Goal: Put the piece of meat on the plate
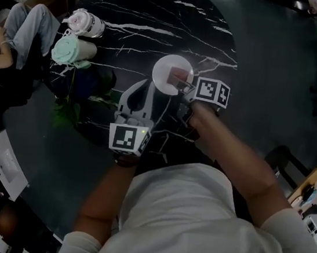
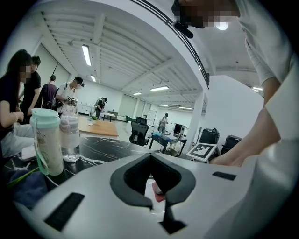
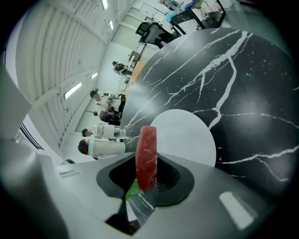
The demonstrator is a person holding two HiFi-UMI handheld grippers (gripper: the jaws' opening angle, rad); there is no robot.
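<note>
Black marble veined in white, that's the round table, and right at its middle sits a white plate. Over the plate's right side is the right gripper, jaws clamped on the piece of meat. It's a red slab with pale streaks, and it stands upright between the pads. From the right gripper view the plate lies just beyond and beneath the meat. Whether the meat touches the plate, I can't tell.

The left gripper sits just beside the plate's near-left rim and points at it. Its jaws stand a narrow slit apart with nothing in them, and plate and red meat show through the gap.

As for writing, each gripper carries a cube faced with black-and-white square marker patterns, blocks rather than letters. A dark print on the person's white shirt is cut by the bottom edge and can't be read.

Off to the left of the table, a mint-green bottle and a clear bottle stand side by side, well apart from the plate. Any label on them is too small to read. Dark blue cloth lies just nearer the person than those bottles.
</note>
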